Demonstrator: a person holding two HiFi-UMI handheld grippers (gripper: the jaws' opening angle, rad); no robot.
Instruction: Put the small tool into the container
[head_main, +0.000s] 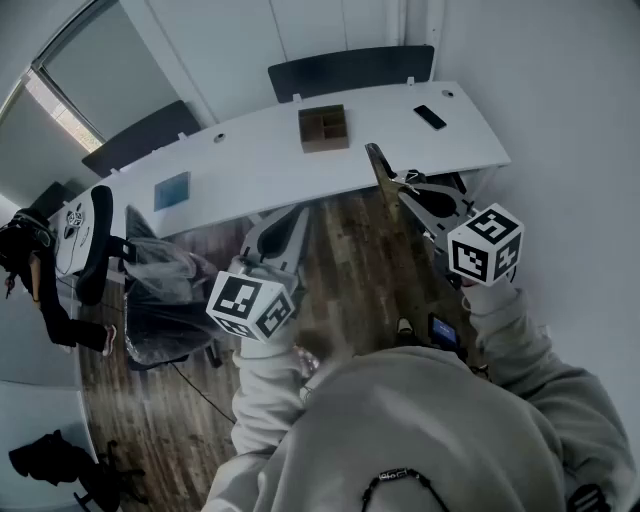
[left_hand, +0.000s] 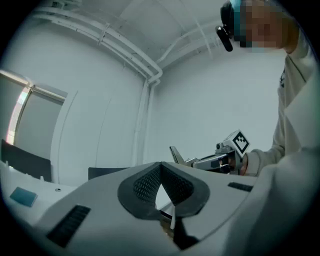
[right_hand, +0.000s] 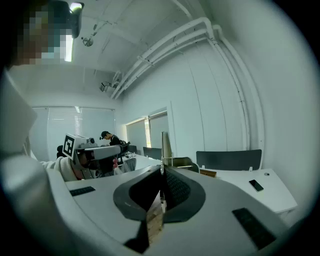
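Indoors, left gripper (head_main: 295, 215) and right gripper (head_main: 374, 152) jaws clenched empty, one container (head_main: 324, 128), one phone (head_main: 430, 117), one table (head_main: 260, 155).

The table (head_main: 260, 160) is showing a smooth, matt white top. On the table, the container (head_main: 324, 128) is looking like brown wood, possibly card, and the phone (head_main: 430, 117) is gleaming glossy black. Below the table, the floor (head_main: 350, 270) is showing dark wood planks. The left gripper (left_hand: 160, 165) is showing matt grey plastic, with mesh-textured pads (left_hand: 145, 187).

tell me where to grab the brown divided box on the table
I'd take the brown box by its near outer wall, coming straight down from above: it lies flat on the white table, open side up, so one jaw fits inside a compartment and one outside.
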